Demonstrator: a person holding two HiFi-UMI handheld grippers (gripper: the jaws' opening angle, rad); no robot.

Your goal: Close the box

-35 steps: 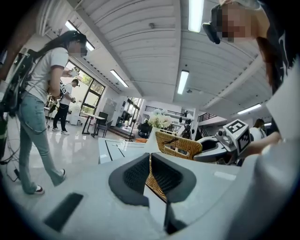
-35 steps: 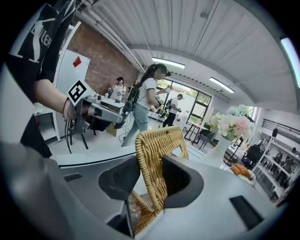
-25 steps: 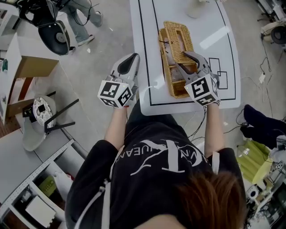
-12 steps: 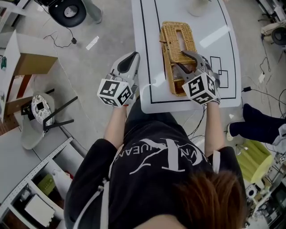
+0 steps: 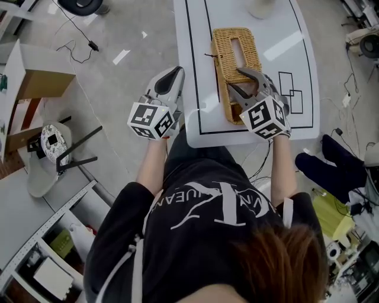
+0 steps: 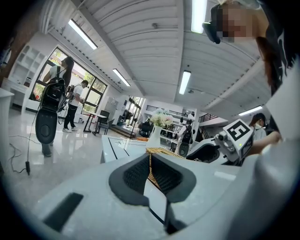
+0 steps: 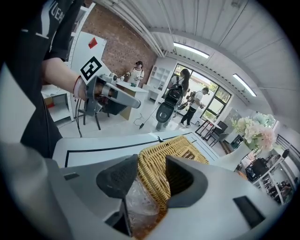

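Observation:
A woven wicker box (image 5: 237,65) with a slotted lid lies lengthwise on the white table (image 5: 195,127). My right gripper (image 5: 235,80) is open over its near end. In the right gripper view the jaws (image 7: 152,164) straddle the lid's near edge (image 7: 161,152), with crinkled clear plastic showing under the wicker. The pads do not press on it. My left gripper (image 5: 173,76) hangs off the table's left edge over the floor, shut and holding nothing. In the left gripper view it (image 6: 151,161) points towards the box (image 6: 161,151).
Black lines mark a rectangle on the table (image 5: 204,133). A white vase (image 5: 260,9) stands at the far end, beyond the box. A cardboard box (image 5: 41,83) and a chair base (image 5: 53,154) sit on the floor to the left. People stand far off (image 6: 70,101).
The wicker lid has come down and lies flatter on the box. My right gripper stays at the near end with its jaws a little wider. The left gripper has hardly moved.

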